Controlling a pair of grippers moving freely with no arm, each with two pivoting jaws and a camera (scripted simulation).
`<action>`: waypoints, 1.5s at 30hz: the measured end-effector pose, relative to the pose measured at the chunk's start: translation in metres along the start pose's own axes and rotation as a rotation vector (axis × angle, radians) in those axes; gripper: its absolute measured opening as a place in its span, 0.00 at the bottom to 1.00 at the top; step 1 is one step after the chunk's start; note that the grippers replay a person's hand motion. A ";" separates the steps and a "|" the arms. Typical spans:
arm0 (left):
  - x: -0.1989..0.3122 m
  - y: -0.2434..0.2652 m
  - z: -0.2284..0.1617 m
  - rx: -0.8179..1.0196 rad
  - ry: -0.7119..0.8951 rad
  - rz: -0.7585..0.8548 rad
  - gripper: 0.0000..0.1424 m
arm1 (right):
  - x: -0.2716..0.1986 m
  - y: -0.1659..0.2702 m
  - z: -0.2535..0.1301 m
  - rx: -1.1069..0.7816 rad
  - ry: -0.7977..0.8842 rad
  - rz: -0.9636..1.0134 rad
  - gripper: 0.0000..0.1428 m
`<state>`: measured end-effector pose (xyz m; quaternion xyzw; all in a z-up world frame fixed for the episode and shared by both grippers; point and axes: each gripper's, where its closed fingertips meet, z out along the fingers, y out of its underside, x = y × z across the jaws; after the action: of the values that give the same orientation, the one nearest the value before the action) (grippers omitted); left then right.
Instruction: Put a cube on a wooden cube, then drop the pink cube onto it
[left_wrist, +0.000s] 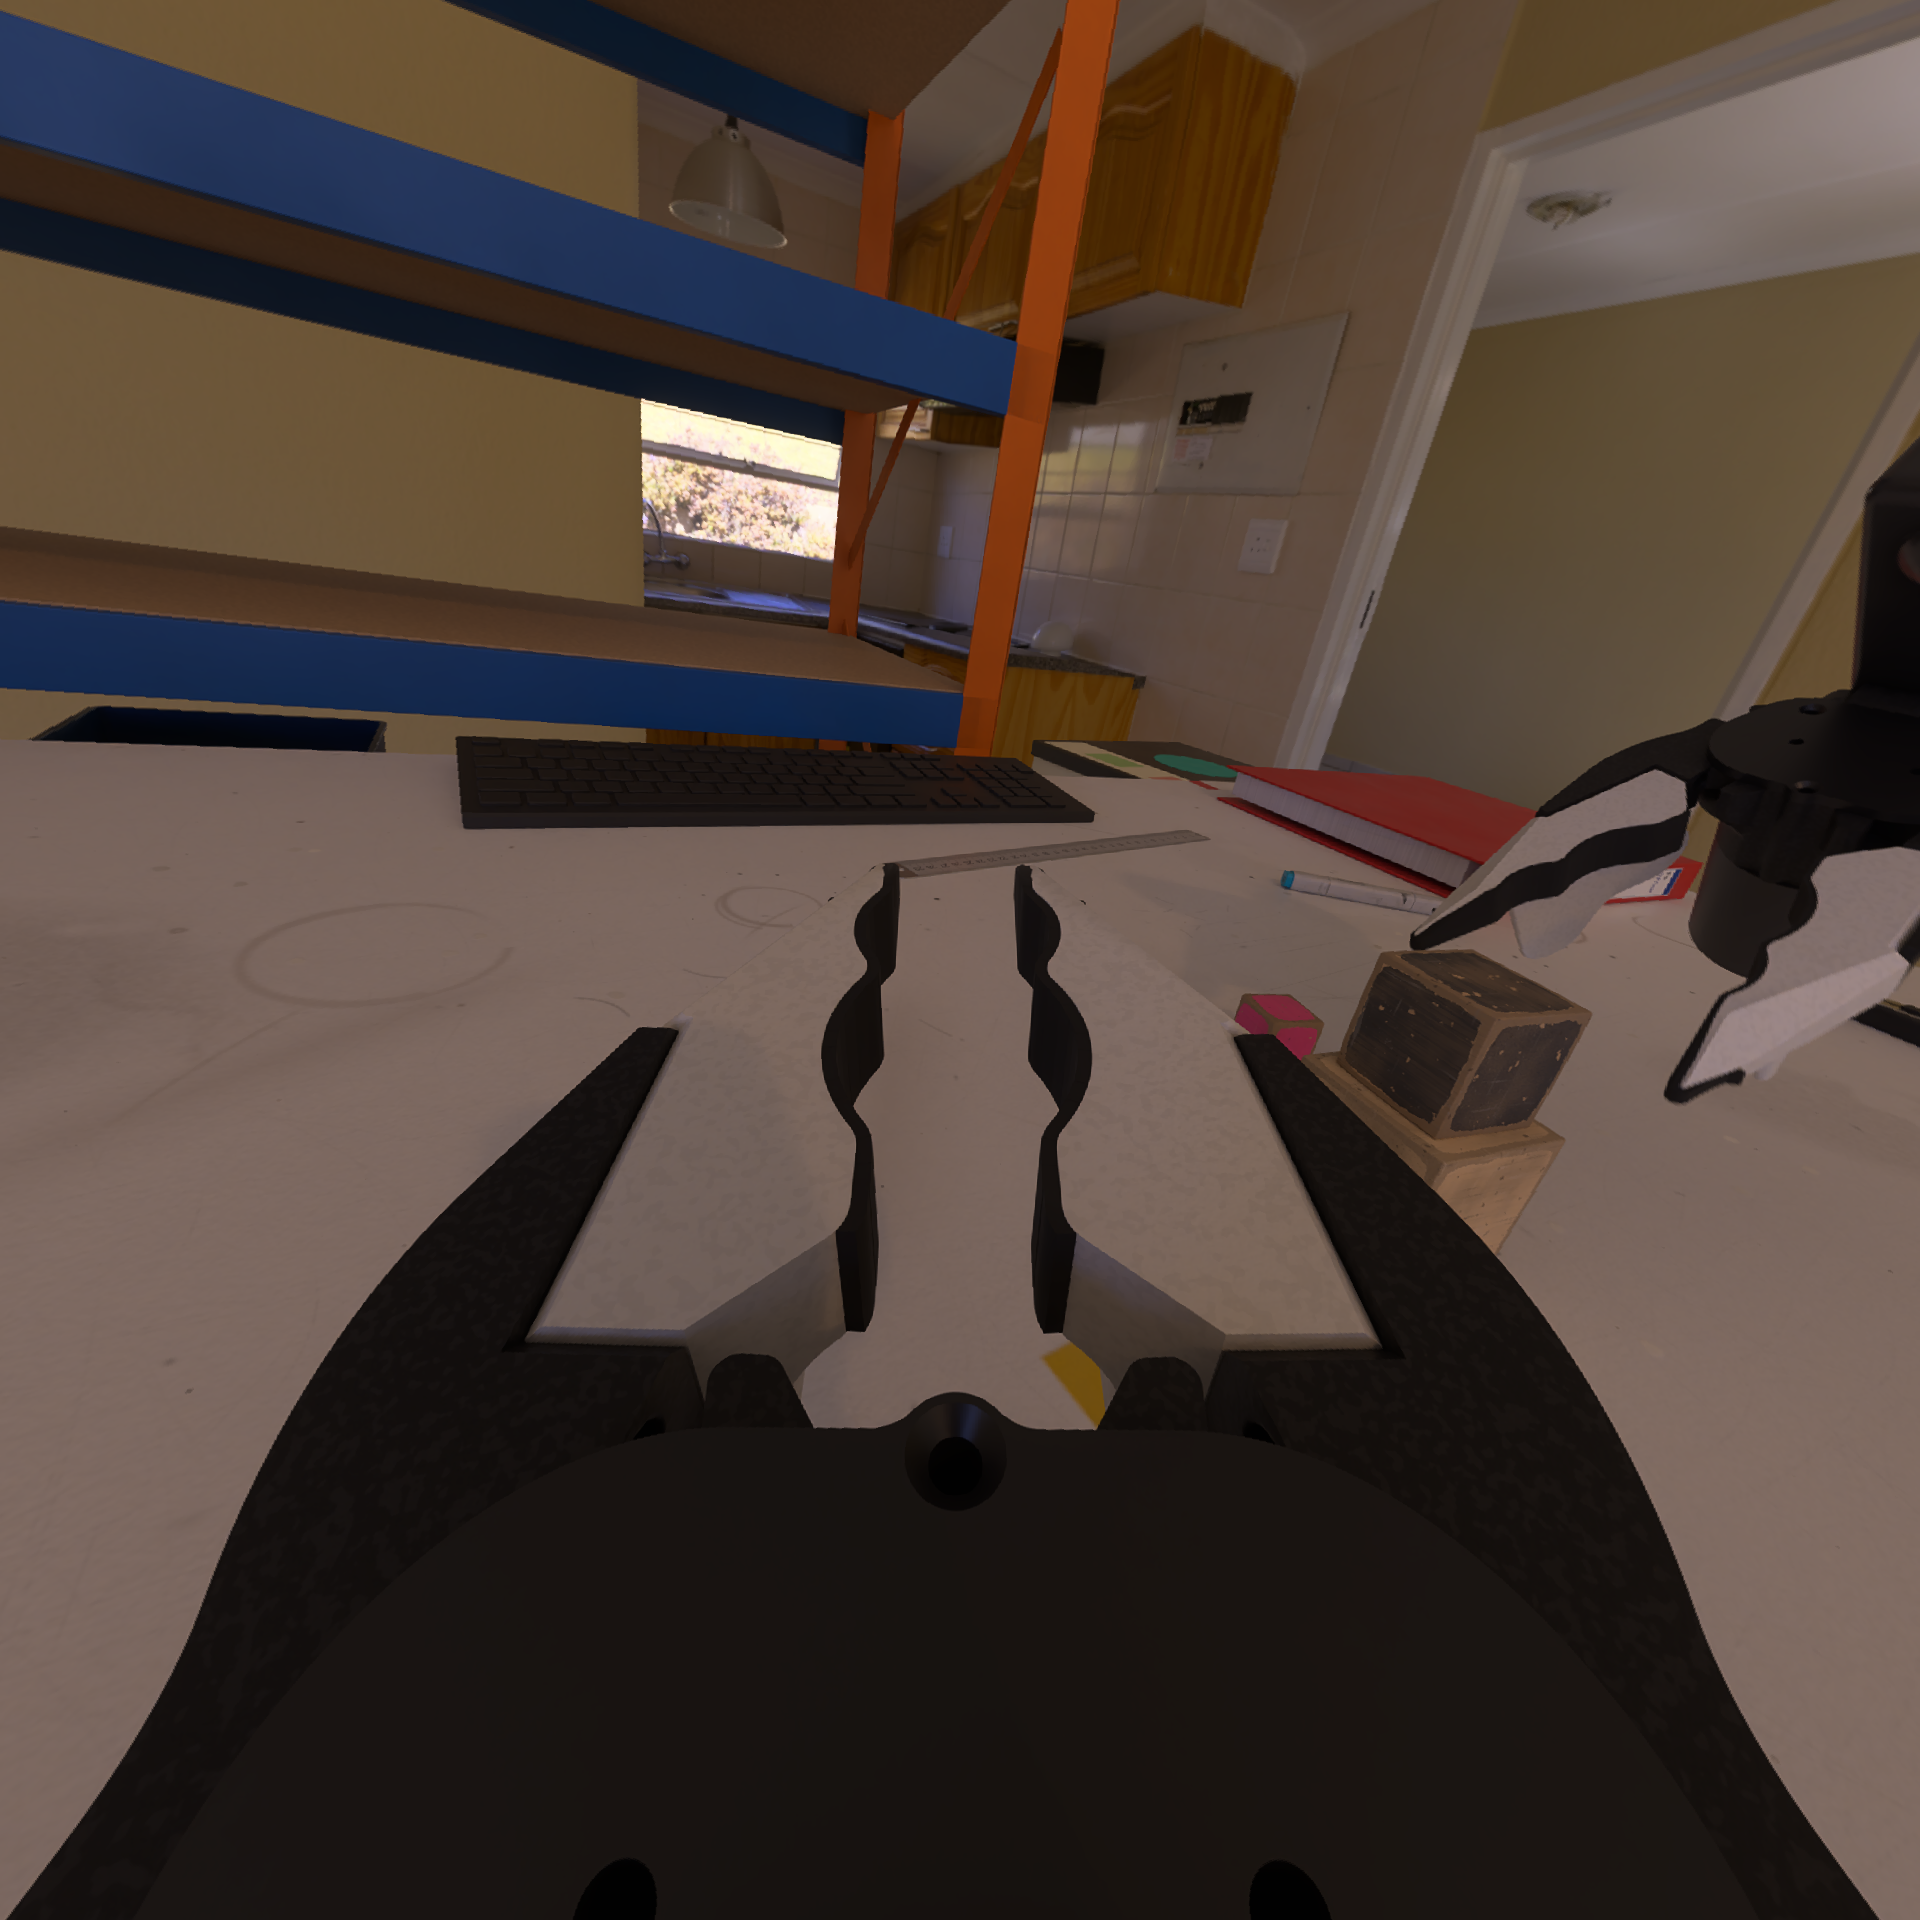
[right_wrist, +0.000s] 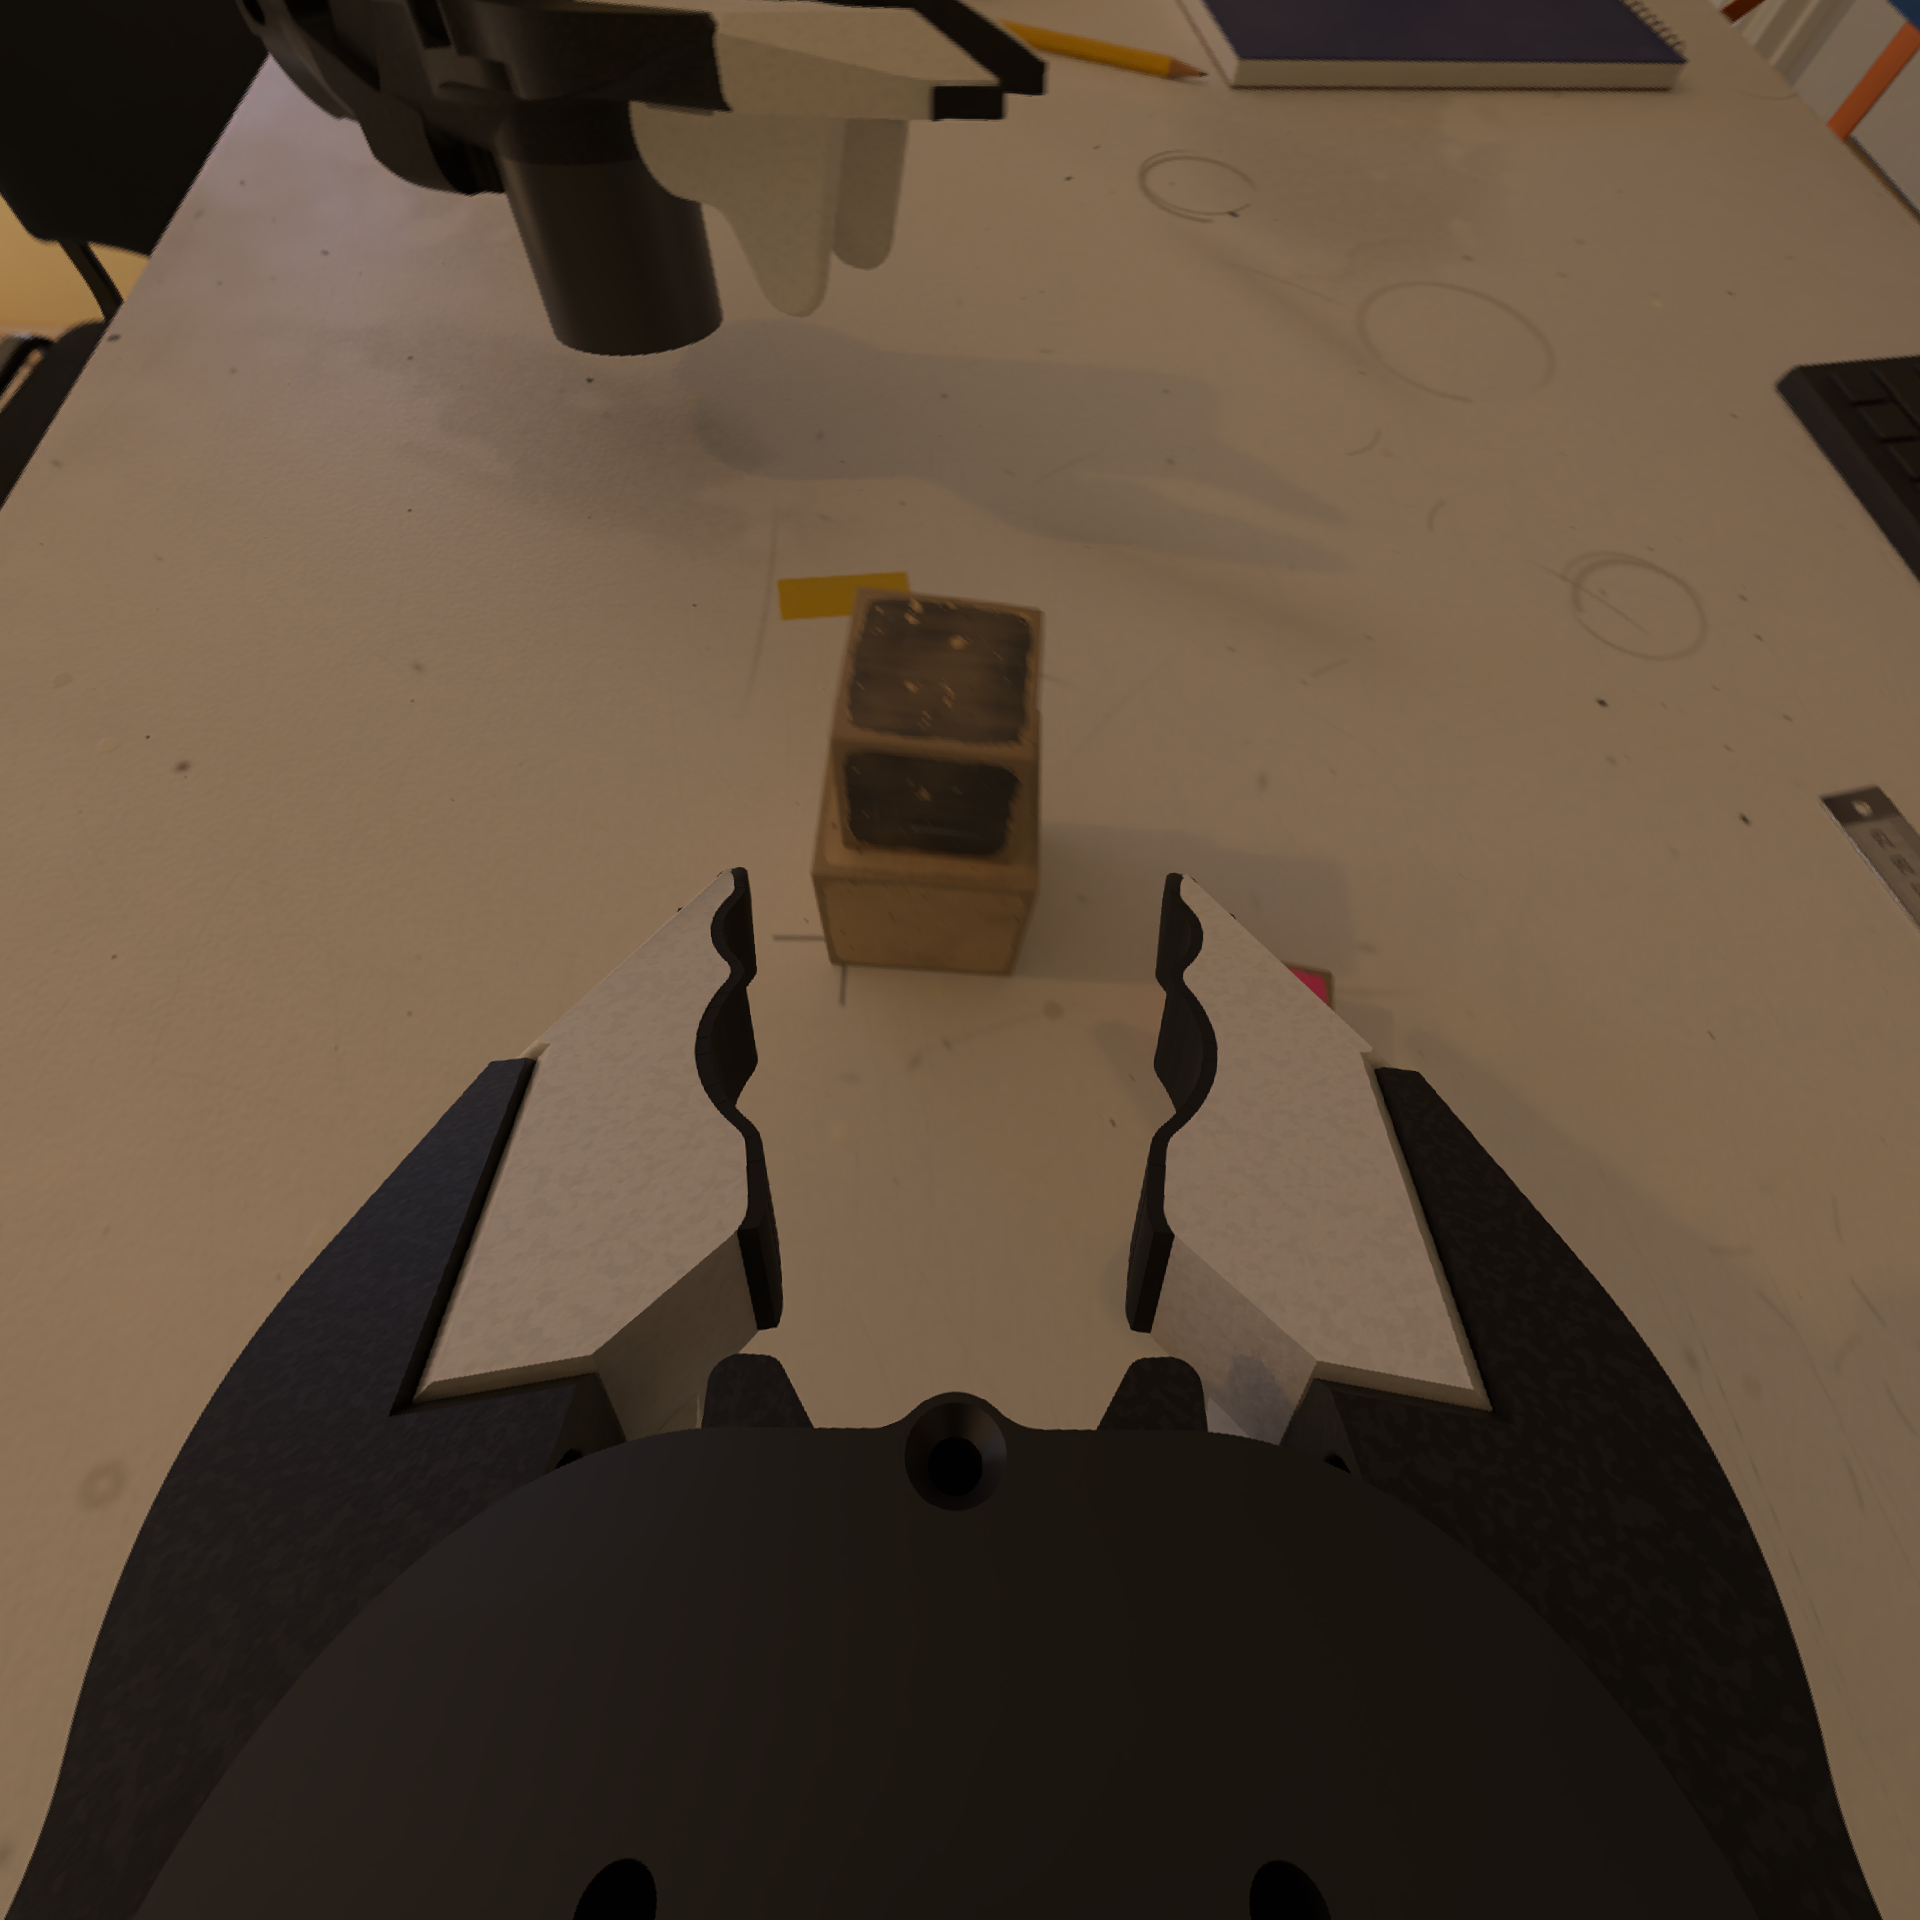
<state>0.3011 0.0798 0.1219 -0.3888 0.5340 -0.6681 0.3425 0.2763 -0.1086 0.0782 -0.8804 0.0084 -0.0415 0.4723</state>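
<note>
A dark worn cube (left_wrist: 1455, 1039) sits on a pale wooden cube (left_wrist: 1496, 1174) on the white table, turned slightly askew. In the right wrist view the dark cube (right_wrist: 940, 665) and the wooden cube (right_wrist: 925, 914) stand just beyond my fingertips. The pink cube (left_wrist: 1280, 1018) lies on the table beside the stack and is mostly hidden behind my right finger (right_wrist: 1311, 982). My right gripper (right_wrist: 956, 883) is wide open and empty, hovering above and just short of the stack; it also shows in the left wrist view (left_wrist: 1548, 1013). My left gripper (left_wrist: 956, 873) is empty, its jaws a narrow gap apart, left of the stack.
A black keyboard (left_wrist: 758, 779), a steel ruler (left_wrist: 1049, 852), a marker (left_wrist: 1351, 888) and a red book (left_wrist: 1382, 810) lie farther back. A blue and orange shelf rack (left_wrist: 997, 520) stands behind the table. A yellow tape patch (right_wrist: 842, 594) lies by the stack. A pencil (right_wrist: 1101, 47) and a notebook (right_wrist: 1444, 42) lie at the far edge.
</note>
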 end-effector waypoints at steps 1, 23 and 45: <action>0.000 0.000 0.000 0.000 0.000 0.001 0.15 | 0.005 0.003 -0.006 0.013 0.002 0.014 0.56; -0.001 -0.001 0.000 0.004 -0.001 -0.006 0.15 | 0.078 0.069 0.030 -0.197 0.126 0.071 0.25; -0.001 0.001 0.001 -0.007 0.001 -0.014 0.15 | 0.001 -0.053 -0.005 -0.049 0.142 0.240 0.18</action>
<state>0.3024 0.0805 0.1212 -0.3932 0.5340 -0.6687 0.3362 0.2760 -0.0840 0.1253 -0.8793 0.1482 -0.0467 0.4502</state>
